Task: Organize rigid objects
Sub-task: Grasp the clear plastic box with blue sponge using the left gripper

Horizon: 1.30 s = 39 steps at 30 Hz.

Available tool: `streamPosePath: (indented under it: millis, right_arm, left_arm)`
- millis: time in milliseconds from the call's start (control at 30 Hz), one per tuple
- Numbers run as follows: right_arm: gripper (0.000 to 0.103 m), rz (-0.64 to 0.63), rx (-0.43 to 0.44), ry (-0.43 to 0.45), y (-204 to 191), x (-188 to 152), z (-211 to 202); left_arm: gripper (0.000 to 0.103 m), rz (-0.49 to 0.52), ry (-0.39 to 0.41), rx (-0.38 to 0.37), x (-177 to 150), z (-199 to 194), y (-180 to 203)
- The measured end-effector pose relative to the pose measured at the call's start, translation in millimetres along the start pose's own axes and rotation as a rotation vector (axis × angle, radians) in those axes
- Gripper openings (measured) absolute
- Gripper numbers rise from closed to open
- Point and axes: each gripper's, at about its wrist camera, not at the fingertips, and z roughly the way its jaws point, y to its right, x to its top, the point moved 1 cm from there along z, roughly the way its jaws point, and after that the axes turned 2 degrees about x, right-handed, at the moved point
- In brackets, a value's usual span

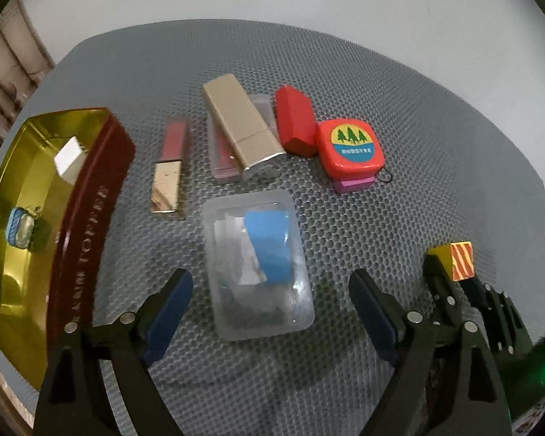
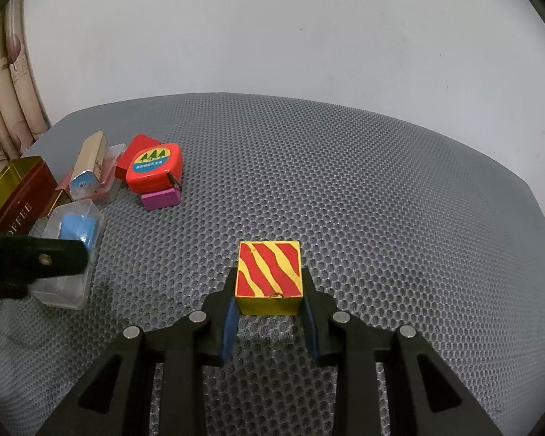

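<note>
Striped red-and-yellow cube (image 2: 269,276) sits clamped between the blue pads of the right gripper (image 2: 269,312) over the grey honeycomb mat (image 2: 345,181), well apart from the other things. Left gripper (image 1: 270,301) hangs with its fingers spread wide on either side of a clear plastic case (image 1: 259,265) holding something blue, next to the open red tin (image 1: 83,218) with a gold inside; beyond lie a gold-capped lipstick (image 1: 169,170), a tan box (image 1: 241,123), a red block (image 1: 294,120) and an orange tape measure (image 1: 352,147) resting on a purple block (image 1: 352,184)

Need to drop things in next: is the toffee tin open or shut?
Open. The tin has no lid on; its gold inside shows, with a small blue item and a pale block in it.
</note>
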Motion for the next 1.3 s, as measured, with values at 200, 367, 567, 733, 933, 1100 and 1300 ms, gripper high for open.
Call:
streamPosePath:
  millis: [200, 367, 567, 733, 933, 1100, 1300]
  right_arm:
    - [0.03, -0.005, -0.01, -0.003, -3.0, 0.1, -1.5]
    - [0.03, -0.003, -0.007, -0.004, -3.3, 1.6, -1.8]
    - [0.031, -0.001, -0.009, -0.003, -3.9, -1.2, -1.5]
    - [0.031, -0.003, -0.013, -0.003, -2.5, -0.3, 0.1]
    - [0.031, -0.005, -0.016, -0.004, 0.4, 3.0, 2.9]
    - [0.031, -0.005, -0.019, -0.004, -0.1, 2.4, 3.2]
    - [0.031, -0.008, -0.024, -0.004, 0.0, 3.3, 3.8]
  left_arm:
    - [0.085, 0.008, 0.025, 0.038, -1.4, 9.6, 11.7]
    - [0.082, 0.038, 0.031, 0.07, -6.9, 18.5, 16.7]
    - [0.065, 0.064, 0.079, 0.052, -11.7, 17.7, 20.3]
    - [0.055, 0.11, 0.095, 0.052, -12.3, 13.4, 29.1]
    - [0.055, 0.14, 0.103, 0.045, -14.8, 8.0, 33.3]
    - [0.055, 0.156, 0.103, 0.015, -18.9, -0.2, 37.7]
    - [0.055, 0.185, 0.126, 0.007, -20.9, -16.6, 40.9]
